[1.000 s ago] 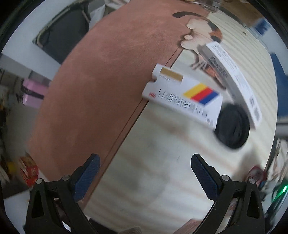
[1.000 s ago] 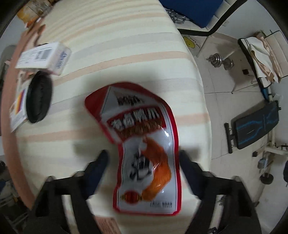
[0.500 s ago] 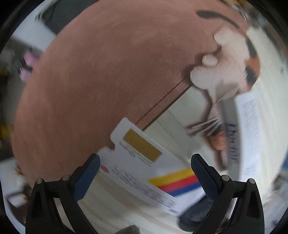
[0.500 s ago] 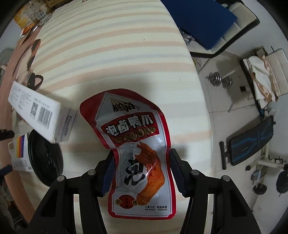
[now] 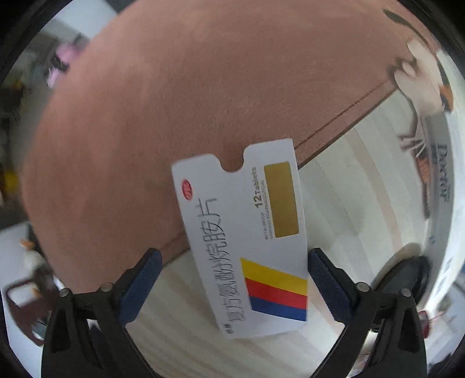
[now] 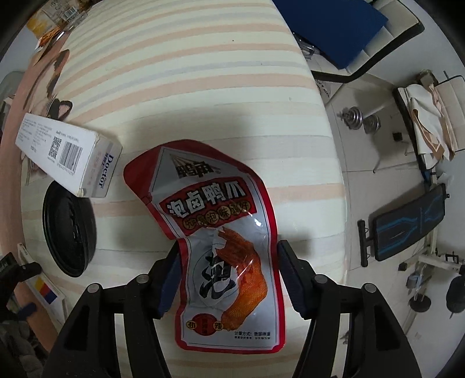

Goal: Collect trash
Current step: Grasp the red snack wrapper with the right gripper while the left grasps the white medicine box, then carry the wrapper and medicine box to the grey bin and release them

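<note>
A lived-in home room that doubles as a workout corner. In the right wrist view, a striped cloth with a cartoon print covers the table; on the tiled floor at three o'clock lie dumbbells, with a weight bench below them and a blue-cushioned chair at one o'clock.

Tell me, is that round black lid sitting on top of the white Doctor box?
No, the white Doctor box overlaps the round black lid's upper edge, and both lie on the striped cloth.

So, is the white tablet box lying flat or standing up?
Lying flat. The tablet box shows its broad printed face, lying across the brown mat's edge, between the open left claw's fingers.
</note>
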